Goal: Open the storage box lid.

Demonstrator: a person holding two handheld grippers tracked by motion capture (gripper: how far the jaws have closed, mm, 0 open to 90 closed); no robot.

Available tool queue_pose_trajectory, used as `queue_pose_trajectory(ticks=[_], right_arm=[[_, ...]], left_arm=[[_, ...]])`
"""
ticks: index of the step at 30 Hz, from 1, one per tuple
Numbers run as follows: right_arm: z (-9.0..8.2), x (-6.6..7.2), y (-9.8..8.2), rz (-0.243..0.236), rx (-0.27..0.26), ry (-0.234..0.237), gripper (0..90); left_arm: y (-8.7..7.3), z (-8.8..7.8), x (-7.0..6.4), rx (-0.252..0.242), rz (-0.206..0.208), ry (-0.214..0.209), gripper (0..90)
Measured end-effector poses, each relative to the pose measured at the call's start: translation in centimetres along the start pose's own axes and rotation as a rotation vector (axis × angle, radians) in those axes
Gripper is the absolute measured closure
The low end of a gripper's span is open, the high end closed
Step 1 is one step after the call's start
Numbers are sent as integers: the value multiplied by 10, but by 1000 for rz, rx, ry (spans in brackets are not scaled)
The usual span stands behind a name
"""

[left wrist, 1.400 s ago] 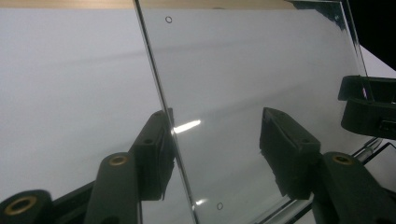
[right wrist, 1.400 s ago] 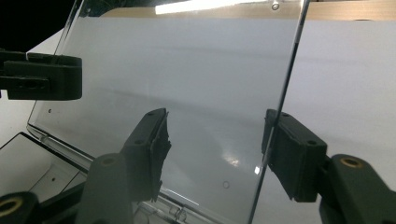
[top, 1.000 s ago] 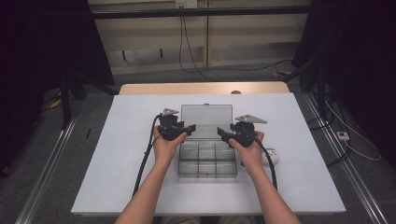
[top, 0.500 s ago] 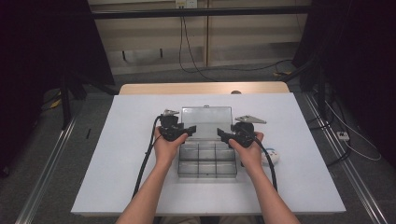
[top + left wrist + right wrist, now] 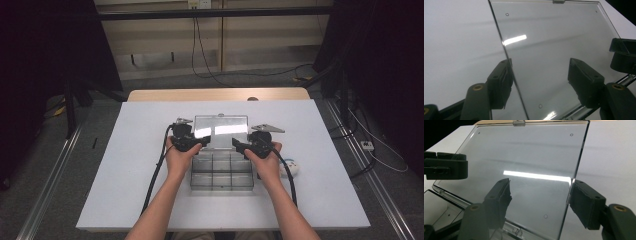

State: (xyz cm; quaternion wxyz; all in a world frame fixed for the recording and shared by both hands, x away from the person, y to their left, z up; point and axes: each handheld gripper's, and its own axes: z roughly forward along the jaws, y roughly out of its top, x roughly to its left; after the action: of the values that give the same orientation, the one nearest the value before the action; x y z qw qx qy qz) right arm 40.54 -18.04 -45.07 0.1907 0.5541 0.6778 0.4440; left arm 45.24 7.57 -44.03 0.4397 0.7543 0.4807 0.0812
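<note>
Clear compartment box [image 5: 222, 171], lid [image 5: 220, 125] open, table centre [image 5: 140, 150]

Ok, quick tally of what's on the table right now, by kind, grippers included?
Grippers: 2, left gripper and right gripper, both open at the lid.
Clear box with open lid: 1.
Small white thing right of the box, too small to identify: 1.
Total: 4.

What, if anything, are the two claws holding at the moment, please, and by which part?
Nothing is clamped: the left claw and the right claw both stand open, each astride one side edge of the raised clear lid.
</note>
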Motion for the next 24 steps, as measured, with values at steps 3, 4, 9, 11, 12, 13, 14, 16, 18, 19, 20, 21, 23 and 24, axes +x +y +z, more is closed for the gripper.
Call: queue_pose_trajectory(ticks=[3,4,9,11,12,13,14,16,18,19,20,21,23,24], right_arm=[[0,0,0,2,0,0,339],[0,0,0,2,1,0,336],[1,0,-1,8,4,3,324],[1,0,-1,9,5,2,321],[2,0,-1,9,6,2,316],[2,0,-1,8,7,2,314],[2,0,-1,7,7,1,312],[2,0,-2,13,9,2,306],[3,0,-2,17,17,4,285],[3,1,-2,19,20,7,277],[3,1,-3,23,23,9,275],[3,1,-3,25,24,9,274],[3,1,-3,28,26,12,274],[3,1,-3,28,26,11,275]], left_arm=[[0,0,0,1,-3,0,369],[0,0,0,2,-3,1,368],[-1,2,-1,4,-10,3,352],[-1,2,-1,5,-13,3,347],[-1,2,-1,6,-14,2,347],[-1,2,-1,6,-15,1,346],[-1,2,0,7,-14,1,345],[-2,3,-1,11,-16,2,336],[-2,3,0,19,-16,-1,327],[-2,4,0,20,-18,-2,325],[-2,4,0,19,-20,-3,325],[-2,4,0,19,-19,-2,324],[-2,4,0,19,-18,-2,324],[-3,4,0,19,-19,-3,324]])
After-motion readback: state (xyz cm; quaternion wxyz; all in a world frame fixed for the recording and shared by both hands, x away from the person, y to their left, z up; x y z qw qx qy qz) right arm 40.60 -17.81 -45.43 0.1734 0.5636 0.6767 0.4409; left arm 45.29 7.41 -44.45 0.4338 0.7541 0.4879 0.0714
